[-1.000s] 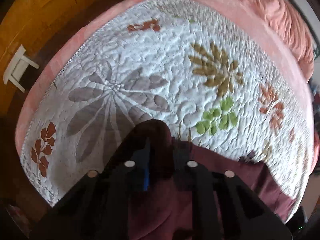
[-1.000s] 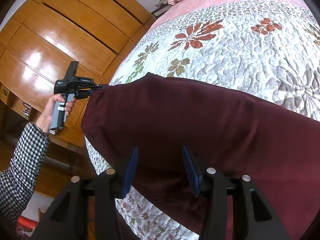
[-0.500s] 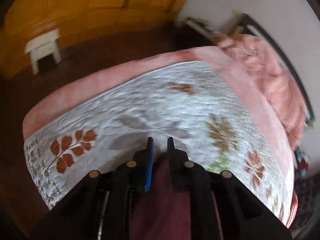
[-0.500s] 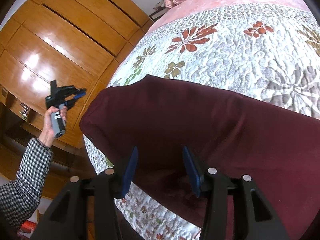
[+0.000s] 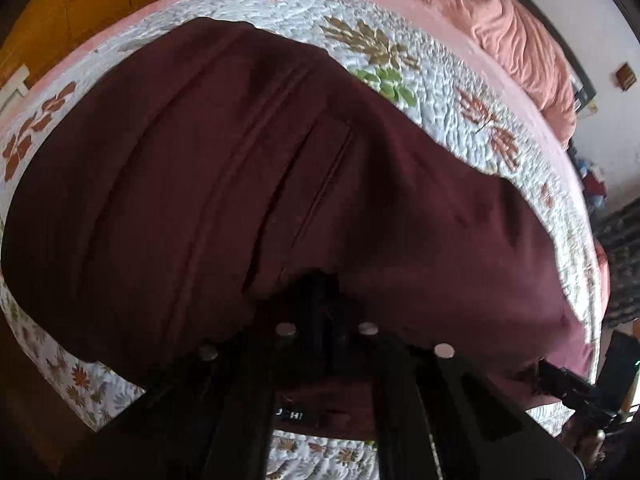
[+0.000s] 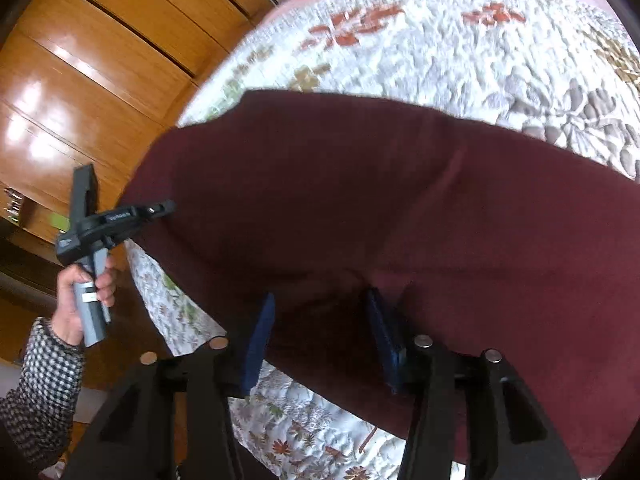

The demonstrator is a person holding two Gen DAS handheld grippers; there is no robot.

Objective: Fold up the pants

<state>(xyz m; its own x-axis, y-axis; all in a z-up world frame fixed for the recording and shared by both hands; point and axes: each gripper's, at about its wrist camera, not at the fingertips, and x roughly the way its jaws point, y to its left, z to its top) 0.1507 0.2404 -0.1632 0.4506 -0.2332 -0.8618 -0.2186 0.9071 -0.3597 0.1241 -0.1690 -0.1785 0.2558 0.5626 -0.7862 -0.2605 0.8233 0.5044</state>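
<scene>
left tongs (image 6: 162, 209) now clenched on the edge of the maroon pants (image 5: 280, 168); half a sec ago they were off the cloth. right tongs (image 6: 320, 320) part-open, cloth between, grip unclear. pants lie flat on the bed quilt (image 6: 460, 60). prob ready to fold.

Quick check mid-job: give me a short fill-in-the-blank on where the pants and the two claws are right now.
1. The dark maroon fabric pants lie on a quilted white bedspread printed with ____.
2. The left claw is ____ on the pants' edge.
3. The right claw has blue pads standing ____.
4. The hand wears a ____ sleeve.

Missing words: leaves; shut; apart; checked
</scene>
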